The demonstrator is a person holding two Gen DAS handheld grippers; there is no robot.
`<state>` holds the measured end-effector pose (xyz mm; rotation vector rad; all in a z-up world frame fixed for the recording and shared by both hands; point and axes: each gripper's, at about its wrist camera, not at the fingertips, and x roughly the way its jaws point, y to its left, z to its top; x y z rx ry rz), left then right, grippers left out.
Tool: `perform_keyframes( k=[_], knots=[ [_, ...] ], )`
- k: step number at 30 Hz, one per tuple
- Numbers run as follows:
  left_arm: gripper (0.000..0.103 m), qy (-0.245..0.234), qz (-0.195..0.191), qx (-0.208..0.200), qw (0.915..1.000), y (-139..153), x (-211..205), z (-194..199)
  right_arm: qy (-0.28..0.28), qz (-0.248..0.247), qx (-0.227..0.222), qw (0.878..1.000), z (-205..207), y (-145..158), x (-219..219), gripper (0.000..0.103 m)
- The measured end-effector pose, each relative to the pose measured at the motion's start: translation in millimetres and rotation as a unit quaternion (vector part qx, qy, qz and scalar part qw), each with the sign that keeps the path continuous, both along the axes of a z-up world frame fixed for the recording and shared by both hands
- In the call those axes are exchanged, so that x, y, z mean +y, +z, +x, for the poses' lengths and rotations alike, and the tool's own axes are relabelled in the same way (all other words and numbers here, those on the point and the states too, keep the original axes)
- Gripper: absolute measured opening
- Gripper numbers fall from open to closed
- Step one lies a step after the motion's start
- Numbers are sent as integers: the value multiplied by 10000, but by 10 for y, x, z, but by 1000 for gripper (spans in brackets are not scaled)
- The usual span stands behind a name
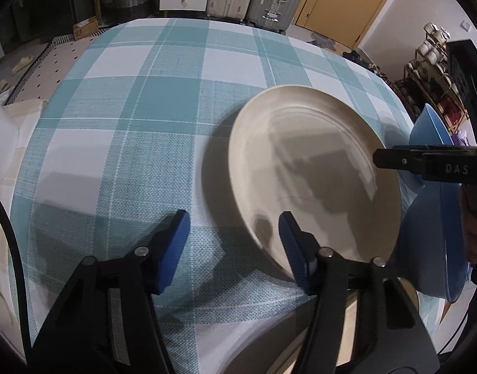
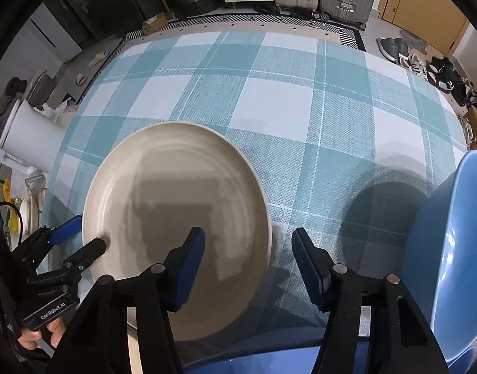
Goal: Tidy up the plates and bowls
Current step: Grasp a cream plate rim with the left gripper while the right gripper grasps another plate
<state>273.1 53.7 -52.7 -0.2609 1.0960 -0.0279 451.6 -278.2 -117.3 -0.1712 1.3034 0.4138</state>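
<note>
Left wrist view: my left gripper [image 1: 233, 233] has its jaws spread around the near rim of the cream plate [image 1: 310, 168], not pinching it. The plate sits by the counter's [image 2: 269, 93] near edge. My right gripper [image 2: 248, 249] is spread wide too, with a blue bowl [image 2: 450, 249] just beside it.

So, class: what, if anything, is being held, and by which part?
Nothing is held. The left tongs stand open astride the rim of the cream plate; the right tongs are open, empty.
</note>
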Motion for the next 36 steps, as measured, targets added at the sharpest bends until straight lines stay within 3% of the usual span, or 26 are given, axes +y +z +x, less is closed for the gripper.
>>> perform_keyframes(
  k=[3,15,22,36],
  knots=[
    [52,-58,42,-16,10000,-1,-32,-16,21,-91,8,10000,10,-26,17,52],
    [19,-338,209,-132,9991,36,-174,-36,161,-311,51,9994,9,-112,72,26],
    [19,-293,254,-166,9991,38,-172,-38,107,-291,-52,9995,15,-101,33,15],
    [18,-83,192,-443,9988,228,-68,-126,156,-148,-347,9992,-43,85,106,15]
  ],
)
